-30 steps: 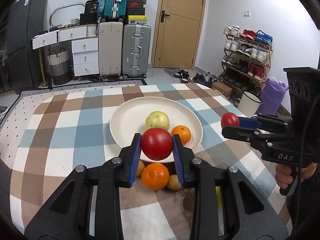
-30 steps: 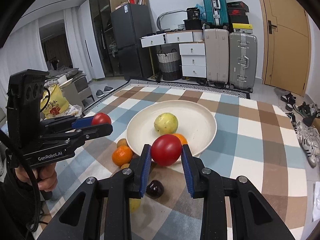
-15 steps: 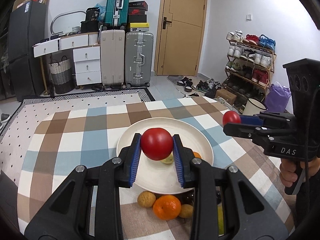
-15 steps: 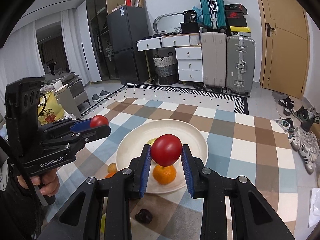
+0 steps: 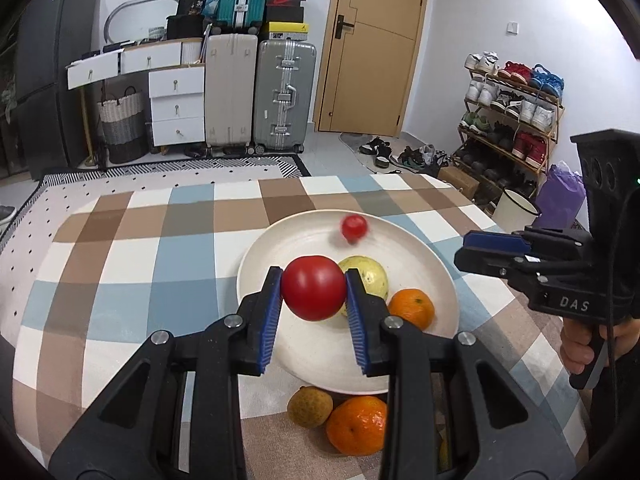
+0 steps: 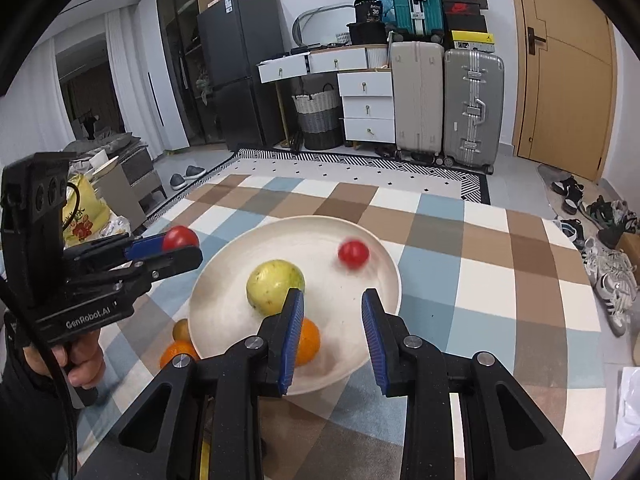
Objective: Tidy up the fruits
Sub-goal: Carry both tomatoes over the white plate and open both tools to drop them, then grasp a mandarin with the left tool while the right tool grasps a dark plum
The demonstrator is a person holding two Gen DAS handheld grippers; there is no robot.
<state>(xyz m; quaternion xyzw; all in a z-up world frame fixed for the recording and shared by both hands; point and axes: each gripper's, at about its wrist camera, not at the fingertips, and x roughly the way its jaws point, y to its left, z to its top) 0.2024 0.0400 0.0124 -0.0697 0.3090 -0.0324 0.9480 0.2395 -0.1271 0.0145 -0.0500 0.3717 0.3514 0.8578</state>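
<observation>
The left gripper point(image 5: 313, 294) is squeezing a red tomato point(image 5: 313, 293) right above the white plate point(image 5: 400, 248), while the right gripper point(image 6: 332, 326) is hanging open and empty.

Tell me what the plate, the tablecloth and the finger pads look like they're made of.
Plate: cream, matte, faint concentric ridges; looks like ceramic or melamine, can't tell which.
Tablecloth: woven fabric by the look, a flat check of brown, blue and white with no shine.
Pads on the right gripper: blue, finely ribbed, likely rubber or soft plastic, set on matte black speckled fingers that look like molded or printed plastic.
</observation>
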